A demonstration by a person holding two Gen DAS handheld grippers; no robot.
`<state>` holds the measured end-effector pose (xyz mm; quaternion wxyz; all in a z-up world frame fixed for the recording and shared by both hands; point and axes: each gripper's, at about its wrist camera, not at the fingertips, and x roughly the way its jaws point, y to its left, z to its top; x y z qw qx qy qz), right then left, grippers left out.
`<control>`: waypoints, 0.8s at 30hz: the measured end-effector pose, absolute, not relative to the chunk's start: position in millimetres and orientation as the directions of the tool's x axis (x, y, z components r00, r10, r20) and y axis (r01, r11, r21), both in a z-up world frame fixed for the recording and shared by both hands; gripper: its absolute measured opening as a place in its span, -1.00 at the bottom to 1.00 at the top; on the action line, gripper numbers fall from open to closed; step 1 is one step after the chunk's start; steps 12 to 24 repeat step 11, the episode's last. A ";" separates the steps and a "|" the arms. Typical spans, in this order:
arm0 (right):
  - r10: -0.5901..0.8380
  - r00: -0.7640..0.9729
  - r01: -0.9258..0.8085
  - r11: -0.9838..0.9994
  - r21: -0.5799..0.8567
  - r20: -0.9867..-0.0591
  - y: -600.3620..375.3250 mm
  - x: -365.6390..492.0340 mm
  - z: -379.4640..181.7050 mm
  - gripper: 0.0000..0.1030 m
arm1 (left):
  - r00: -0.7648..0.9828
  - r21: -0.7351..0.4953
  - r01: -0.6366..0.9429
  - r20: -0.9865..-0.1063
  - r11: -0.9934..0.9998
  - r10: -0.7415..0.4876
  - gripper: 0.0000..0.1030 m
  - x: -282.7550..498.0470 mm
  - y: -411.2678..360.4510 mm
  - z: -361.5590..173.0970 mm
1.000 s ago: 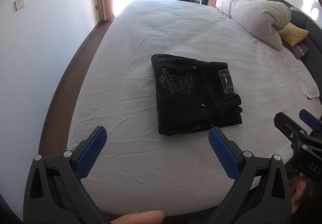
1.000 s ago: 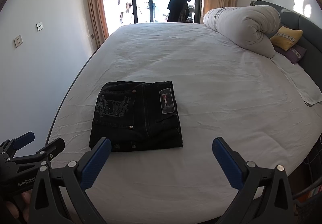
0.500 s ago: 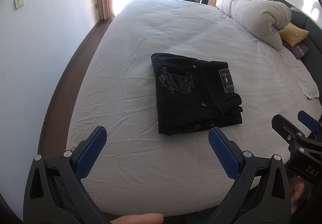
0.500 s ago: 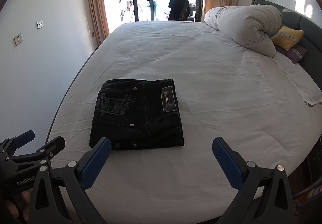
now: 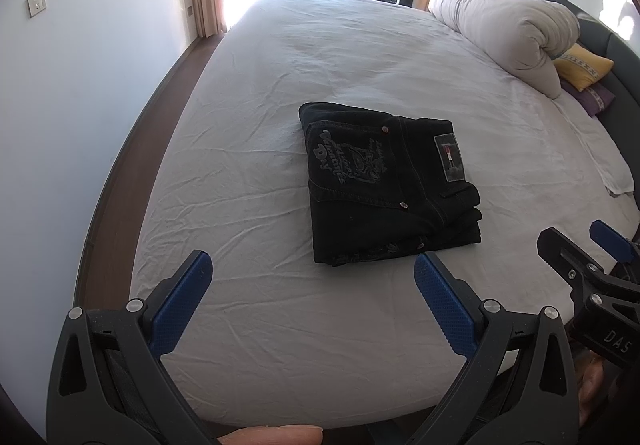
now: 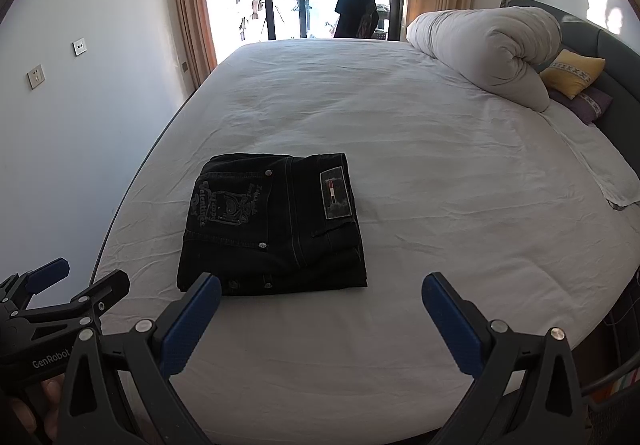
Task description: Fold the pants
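Pants (image 5: 388,185) lie on the white bed (image 5: 260,325), already folded into a thick dark rectangle, a little to the near side of the middle and well apart from the rolled duvet (image 5: 508,33) at the far right. Both tongs hang near the front edge of the bed and touch nothing: the left tongs (image 5: 312,273) are spread wide with nothing between the blue pads, and the right tongs (image 6: 322,295) are spread just as wide, also with nothing in them. The cloth looks like black denim with rivets and a sewn patch, so I judge it rather heavy and stiff for clothing, not slippery, and not fragile at all. Several layers are stacked, and the right edge shows them slightly stepped, so the pile may slide apart if it is lifted by one layer only. If more handling is needed, I would take hold at the two near corners, pinching through all layers together. The task seems nearly or fully done.
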<state>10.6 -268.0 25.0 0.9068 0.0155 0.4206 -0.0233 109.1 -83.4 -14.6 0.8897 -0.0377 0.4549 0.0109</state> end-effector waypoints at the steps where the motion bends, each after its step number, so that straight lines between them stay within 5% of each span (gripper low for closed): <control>1: -0.029 0.645 0.055 0.998 0.009 -0.763 -268.0 10.7 25.2 1.00 | 0.585 -0.057 -0.055 -0.811 0.997 -0.015 1.00 108.6 -83.7 -15.0; 24: -0.026 0.638 0.057 0.998 0.014 -0.770 -268.6 6.7 17.5 1.00 | 0.580 -0.060 -0.062 -0.815 0.996 -0.013 1.00 110.2 -81.2 -16.0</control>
